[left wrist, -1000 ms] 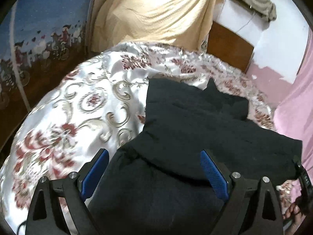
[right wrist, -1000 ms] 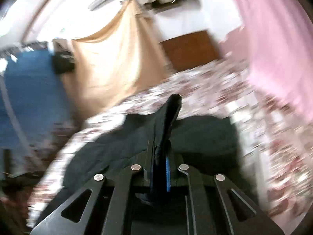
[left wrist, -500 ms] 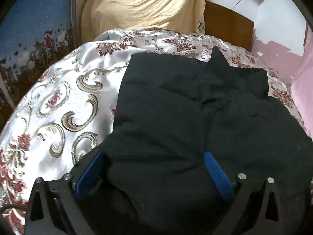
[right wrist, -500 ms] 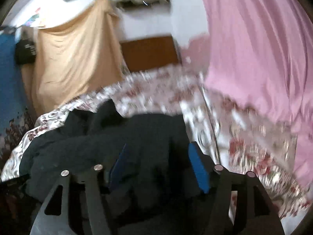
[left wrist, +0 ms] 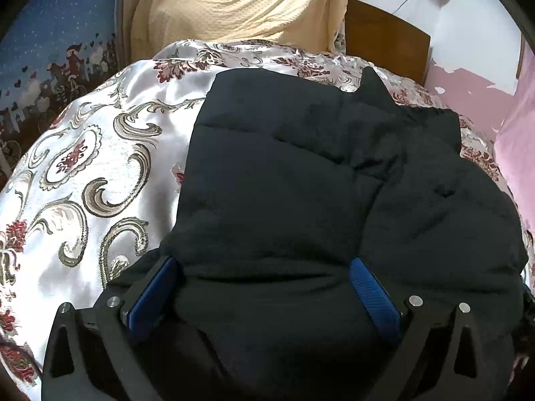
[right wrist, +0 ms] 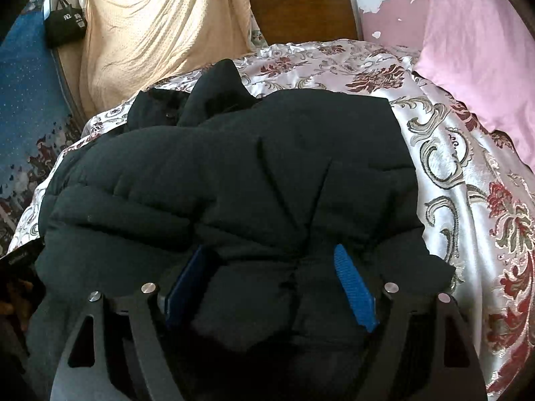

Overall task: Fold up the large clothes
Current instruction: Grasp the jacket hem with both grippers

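The black quilted jacket (left wrist: 301, 183) lies puffy, folded, collar peaked at twelve o'clock — left gripper (left wrist: 264, 287) and right gripper (right wrist: 271, 280) jaws spread over it.

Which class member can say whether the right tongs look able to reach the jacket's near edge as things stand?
Probably yes: the right tongs stand open right at the black jacket, its near edge bulging between them, nothing in the way.

The black puffer jacket (left wrist: 301, 183) is matt quilted cloth. The bedspread (left wrist: 100, 153) beneath is glossy embroidered satin. Far off, the headboard (right wrist: 301, 13) is smooth polished wood. Both claws carry ribbed blue pads (right wrist: 354, 287) on matt black plastic.
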`<state>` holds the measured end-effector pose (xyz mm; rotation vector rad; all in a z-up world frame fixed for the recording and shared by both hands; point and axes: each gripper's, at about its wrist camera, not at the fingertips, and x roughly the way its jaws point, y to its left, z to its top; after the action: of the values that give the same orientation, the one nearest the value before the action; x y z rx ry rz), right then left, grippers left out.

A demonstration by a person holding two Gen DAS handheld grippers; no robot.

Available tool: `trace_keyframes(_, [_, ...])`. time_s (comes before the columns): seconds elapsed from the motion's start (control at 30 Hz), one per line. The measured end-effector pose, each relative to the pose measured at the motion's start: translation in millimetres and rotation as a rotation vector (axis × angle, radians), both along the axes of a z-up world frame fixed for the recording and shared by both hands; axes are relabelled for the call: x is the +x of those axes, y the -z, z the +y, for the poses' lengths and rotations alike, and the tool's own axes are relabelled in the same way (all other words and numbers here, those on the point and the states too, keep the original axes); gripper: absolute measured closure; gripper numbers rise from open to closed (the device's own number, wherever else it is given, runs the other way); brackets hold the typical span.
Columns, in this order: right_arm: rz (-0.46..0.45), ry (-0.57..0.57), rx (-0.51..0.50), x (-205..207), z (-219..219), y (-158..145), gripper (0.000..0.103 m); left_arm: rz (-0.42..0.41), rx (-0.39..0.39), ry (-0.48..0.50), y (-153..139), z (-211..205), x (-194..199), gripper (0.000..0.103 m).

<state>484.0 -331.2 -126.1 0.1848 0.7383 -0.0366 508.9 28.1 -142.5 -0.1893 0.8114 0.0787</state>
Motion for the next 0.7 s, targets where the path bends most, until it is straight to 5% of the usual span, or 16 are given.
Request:
trace_keyframes(0.17, [-0.008,0.002,0.009,-3,1,3,0.027,-0.006,-0.061,0.008,-3,9,-2,0.0])
trace_keyframes(0.37, [0.205,-0.067,0.005,18,-2,-19,0.013,0.276,0.038,-0.004,-47,0,19,0.0])
trace_keyframes(0.53, [0.181,-0.049,0.098,33,-17,-79,0.004,0.27,-0.021,0.102,-96,-1,46,0.0])
trace_keyframes(0.63, [0.218,-0.021,0.076,66,-19,-101,0.002,0.414,-0.116,0.194,-103,-14,79,0.0])
trace_keyframes(0.7, [0.232,-0.001,0.015,90,-15,-109,0.002,0.438,-0.163,0.227,-111,-23,104,0.0])
